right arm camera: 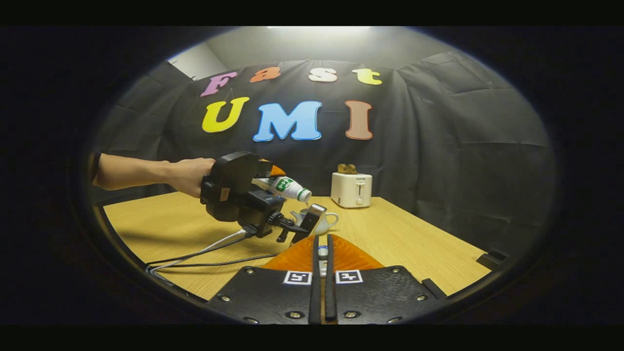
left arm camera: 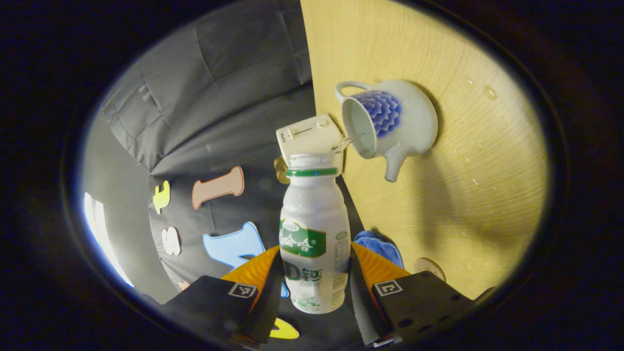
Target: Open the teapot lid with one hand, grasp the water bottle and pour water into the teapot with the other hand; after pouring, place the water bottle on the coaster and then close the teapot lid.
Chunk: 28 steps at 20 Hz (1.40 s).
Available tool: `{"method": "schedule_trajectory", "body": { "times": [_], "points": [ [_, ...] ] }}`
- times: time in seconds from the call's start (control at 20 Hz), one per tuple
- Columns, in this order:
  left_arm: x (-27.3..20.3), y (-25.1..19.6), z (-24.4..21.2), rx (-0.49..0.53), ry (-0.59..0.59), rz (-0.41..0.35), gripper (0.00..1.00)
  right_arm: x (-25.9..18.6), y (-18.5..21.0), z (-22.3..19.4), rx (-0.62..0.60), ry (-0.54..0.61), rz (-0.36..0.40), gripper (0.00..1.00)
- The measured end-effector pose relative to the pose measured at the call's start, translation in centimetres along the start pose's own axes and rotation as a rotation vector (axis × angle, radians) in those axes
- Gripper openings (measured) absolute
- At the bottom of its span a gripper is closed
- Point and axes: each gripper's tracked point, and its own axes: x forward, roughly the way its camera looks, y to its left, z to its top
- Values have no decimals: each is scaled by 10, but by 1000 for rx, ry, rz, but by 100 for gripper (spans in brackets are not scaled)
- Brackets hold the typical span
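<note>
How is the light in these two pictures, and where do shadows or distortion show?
Left gripper view: the table is brightly lit, the teapot casts a dark shadow on it, and the fisheye bends the table edge. Right gripper view: light falls from above, the left gripper and the arm throw soft shadows on the wood, and the edges darken.

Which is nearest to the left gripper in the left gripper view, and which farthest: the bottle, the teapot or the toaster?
1. Bottle: clamped between the left gripper fingers.
2. Teapot: past the bottle's mouth, on the table, lid off.
3. Toaster: behind, by the wall.
</note>
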Motion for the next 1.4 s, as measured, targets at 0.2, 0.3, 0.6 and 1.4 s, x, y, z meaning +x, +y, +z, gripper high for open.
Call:
{"method": "schedule_trajectory", "body": {
  "times": [0.2, 0.3, 0.6, 1.4],
  "points": [
    [0, 5, 4, 35, -11, 8, 77, 0, 0, 2, -1, -5, 2, 0],
    [1, 5, 5, 57, -14, 7, 67, 0, 0, 2, 1, -4, 4, 0],
    [2, 12, 11, 128, -33, 17, 68, 2, -1, 4, -1, -6, 5, 0],
    [2, 16, 14, 145, -54, 29, 77, 2, -4, -2, 4, 6, -2, 4]
  ]
}}
